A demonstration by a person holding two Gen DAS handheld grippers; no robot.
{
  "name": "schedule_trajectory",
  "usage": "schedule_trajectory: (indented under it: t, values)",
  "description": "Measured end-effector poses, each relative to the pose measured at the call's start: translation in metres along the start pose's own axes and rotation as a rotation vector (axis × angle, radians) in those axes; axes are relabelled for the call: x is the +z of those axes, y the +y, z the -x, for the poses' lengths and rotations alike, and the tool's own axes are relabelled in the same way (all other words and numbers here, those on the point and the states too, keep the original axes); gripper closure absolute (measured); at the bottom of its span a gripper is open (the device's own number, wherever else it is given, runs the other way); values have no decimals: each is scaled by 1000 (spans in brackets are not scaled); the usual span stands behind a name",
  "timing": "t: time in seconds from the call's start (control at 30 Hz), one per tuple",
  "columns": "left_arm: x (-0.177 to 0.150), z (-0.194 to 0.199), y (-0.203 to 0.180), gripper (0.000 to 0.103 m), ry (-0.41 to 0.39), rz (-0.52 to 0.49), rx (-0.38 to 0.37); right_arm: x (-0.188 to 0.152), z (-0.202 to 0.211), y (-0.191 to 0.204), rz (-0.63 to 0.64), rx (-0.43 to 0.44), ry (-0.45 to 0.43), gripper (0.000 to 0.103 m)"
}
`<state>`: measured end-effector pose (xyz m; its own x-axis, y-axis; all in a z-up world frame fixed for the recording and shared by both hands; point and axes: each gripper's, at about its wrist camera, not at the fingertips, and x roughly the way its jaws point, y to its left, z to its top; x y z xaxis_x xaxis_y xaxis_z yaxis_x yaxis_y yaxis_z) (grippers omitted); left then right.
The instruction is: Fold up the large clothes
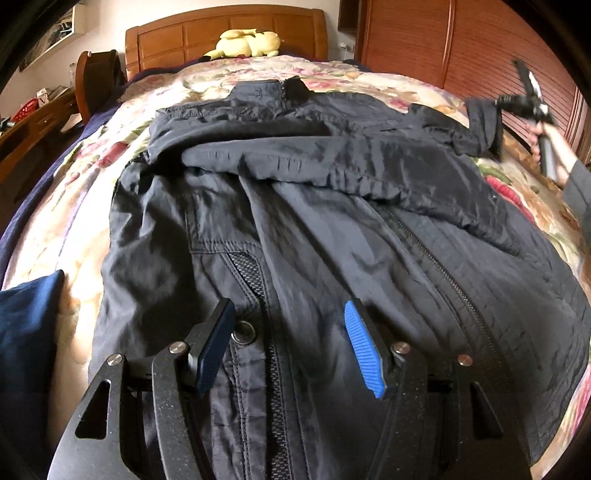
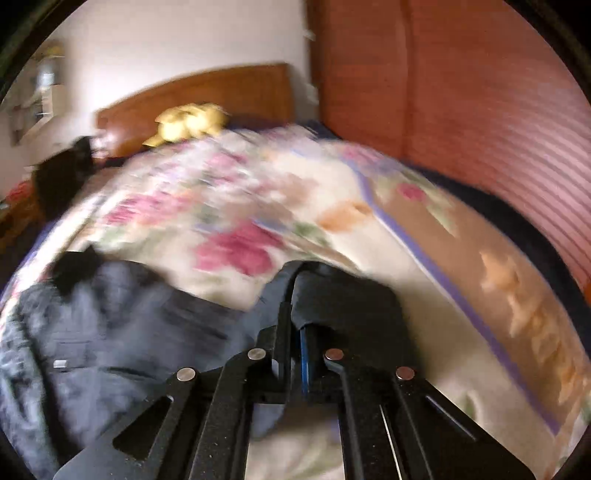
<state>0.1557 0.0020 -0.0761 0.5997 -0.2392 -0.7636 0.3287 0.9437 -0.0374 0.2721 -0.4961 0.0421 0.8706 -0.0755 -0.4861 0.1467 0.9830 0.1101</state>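
A home bedroom: a bed (image 1: 92,155) with a floral quilt (image 1: 258,74) and wooden headboard (image 1: 225,33), a yellow plush toy (image 1: 247,43) at its head, a slatted wooden wardrobe (image 1: 461,48) alongside, and a cluttered desk (image 1: 33,122) opposite.

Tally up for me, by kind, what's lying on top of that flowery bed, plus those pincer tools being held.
Dark nylon zip-up jacket: 1
Yellow plush toy by the headboard: 1
Navy blue cushion at the bed's edge: 1
Floral quilt: 1
Handheld two-finger grippers: 2, the left gripper open over the jacket, the right gripper shut on its sleeve cuff
Total: 6
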Motion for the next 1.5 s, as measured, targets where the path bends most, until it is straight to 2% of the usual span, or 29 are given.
schedule_trajectory:
  t: [0.13,0.3,0.4,0.53,0.7,0.8,0.97,1.03,1.2,1.27,1.5]
  values:
    - [1,5,7,40,-15,27,-19,3,46,61,101,136,-55,100]
    - [6,29,11,40,-77,28,-25,-21,111,128,217,297,-106,100]
    - [7,46,14,40,-115,26,-21,-54,151,159,267,417,-109,100]
    - [7,66,22,40,-158,38,-22,-110,181,192,343,523,-25,100]
    - [6,82,32,40,-190,53,-27,-171,188,207,396,537,142,97]
    - [4,88,36,40,-206,67,1,-191,196,211,451,509,181,91]
    - [5,94,40,40,-224,79,25,-178,207,206,444,471,155,67]
    - [5,95,39,40,-229,75,32,-170,194,210,438,432,135,62]
    - [5,101,34,40,-251,57,87,-157,176,208,351,370,103,59]
    - [5,102,33,40,-254,52,78,-152,159,211,321,329,114,58]
    - [3,105,35,40,-261,54,88,-145,97,219,223,274,248,58]
